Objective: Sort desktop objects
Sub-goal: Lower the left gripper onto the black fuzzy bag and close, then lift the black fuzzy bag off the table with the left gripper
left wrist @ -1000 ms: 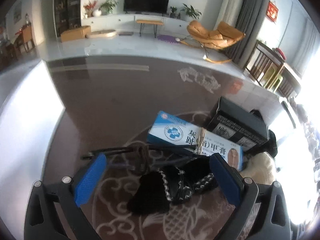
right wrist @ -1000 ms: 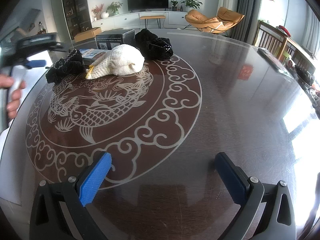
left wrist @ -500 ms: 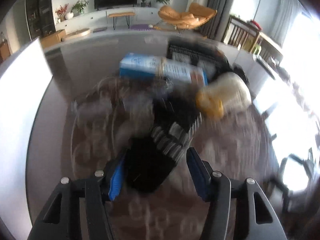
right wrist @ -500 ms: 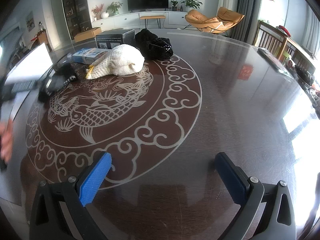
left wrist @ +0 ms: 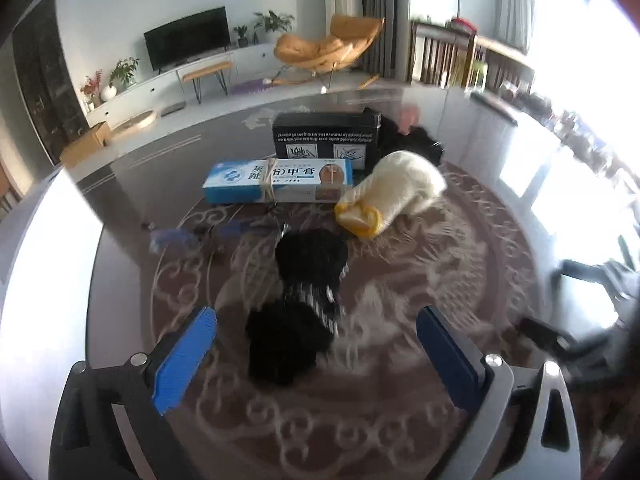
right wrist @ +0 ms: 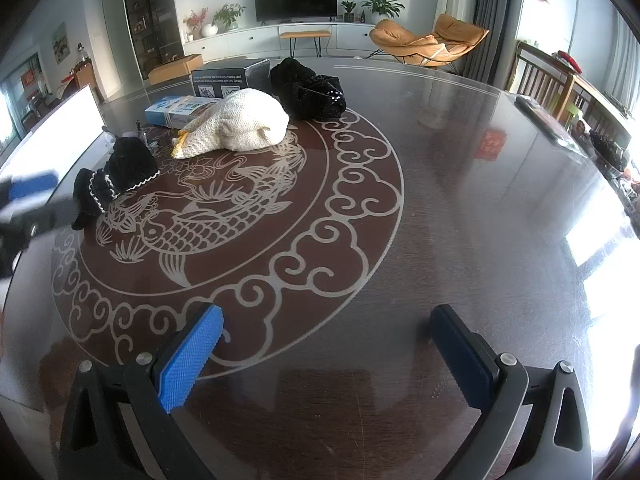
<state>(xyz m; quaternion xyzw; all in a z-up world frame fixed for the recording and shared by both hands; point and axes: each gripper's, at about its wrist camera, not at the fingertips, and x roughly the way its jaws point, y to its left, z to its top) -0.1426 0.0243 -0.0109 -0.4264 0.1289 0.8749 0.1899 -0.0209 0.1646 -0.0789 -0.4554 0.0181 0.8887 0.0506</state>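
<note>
A black knitted piece with white trim [left wrist: 304, 300] lies on the dark round table [right wrist: 440, 200], stretched toward my left gripper [left wrist: 316, 320]. That gripper's jaws are opening wide; the knit's near end sits between the fingers, and the pads do not press it. In the right wrist view the same knit [right wrist: 120, 172] rests at the table's left, with the blurred left gripper [right wrist: 34, 192] just beside it. My right gripper [right wrist: 326, 316] hangs open over bare table, nothing between its fingers.
Behind the knit lie a white and yellow knitted piece [left wrist: 396, 192], a blue box tied with string [left wrist: 276, 182], a black box [left wrist: 324, 140] and a black garment [right wrist: 308, 90]. Thin pen-like items [left wrist: 192, 236] lie left of the knit.
The left gripper closed around the black knit, drew it away from the boxes toward the table's near left, then opened again. The right gripper has not moved.
</note>
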